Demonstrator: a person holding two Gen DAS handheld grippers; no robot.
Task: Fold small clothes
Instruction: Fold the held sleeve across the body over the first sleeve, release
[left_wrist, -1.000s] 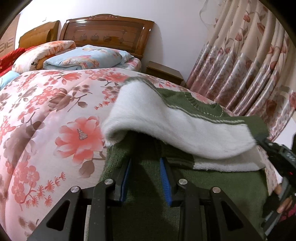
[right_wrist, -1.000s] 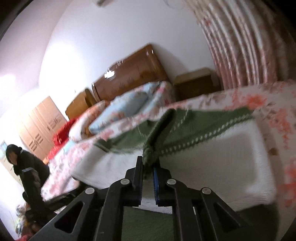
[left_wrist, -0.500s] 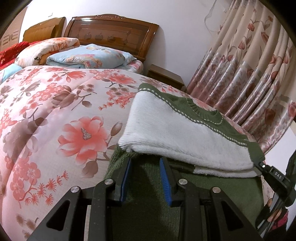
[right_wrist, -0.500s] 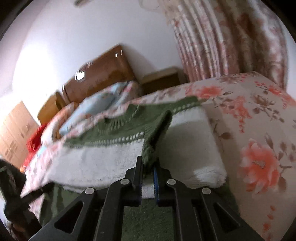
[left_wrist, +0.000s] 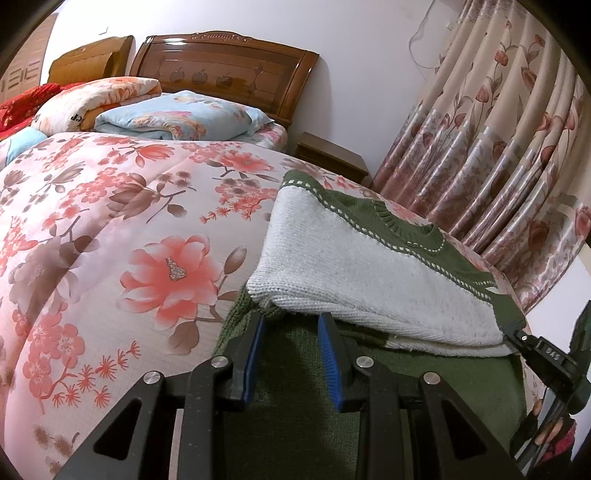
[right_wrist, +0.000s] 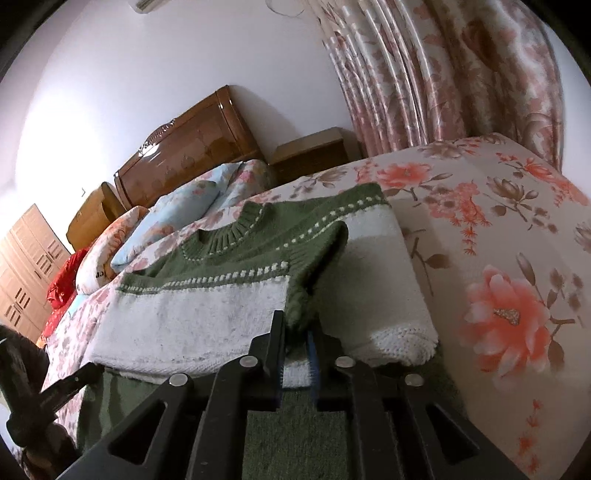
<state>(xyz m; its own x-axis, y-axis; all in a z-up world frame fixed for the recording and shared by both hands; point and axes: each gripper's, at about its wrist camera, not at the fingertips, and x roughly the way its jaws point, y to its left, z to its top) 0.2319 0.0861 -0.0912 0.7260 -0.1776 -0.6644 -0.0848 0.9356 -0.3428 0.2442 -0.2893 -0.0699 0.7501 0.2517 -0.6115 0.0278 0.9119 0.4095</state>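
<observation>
A small green and white knit sweater (left_wrist: 369, 280) lies on the floral quilt (left_wrist: 110, 236), its white middle folded over its green lower part. My left gripper (left_wrist: 291, 325) is open, its blue pads just under the folded white edge at the sweater's left side. In the right wrist view the sweater (right_wrist: 221, 295) shows its green collar toward the headboard. My right gripper (right_wrist: 297, 332) is shut on the green sleeve (right_wrist: 314, 266), which is drawn across the white body. The right gripper's tip shows in the left wrist view at the sweater's right edge.
A wooden headboard (left_wrist: 221, 74), folded pillows and quilts (left_wrist: 177, 118) and a bedside cabinet (left_wrist: 332, 155) stand at the far end. Floral curtains (left_wrist: 498, 147) hang along the right. The quilt spreads wide to the left of the sweater and to the right in the right wrist view (right_wrist: 498, 258).
The folded white part has come down flatter onto the green part. My right gripper has swung with the sleeve across the sweater. My left gripper stayed open at the fold.
</observation>
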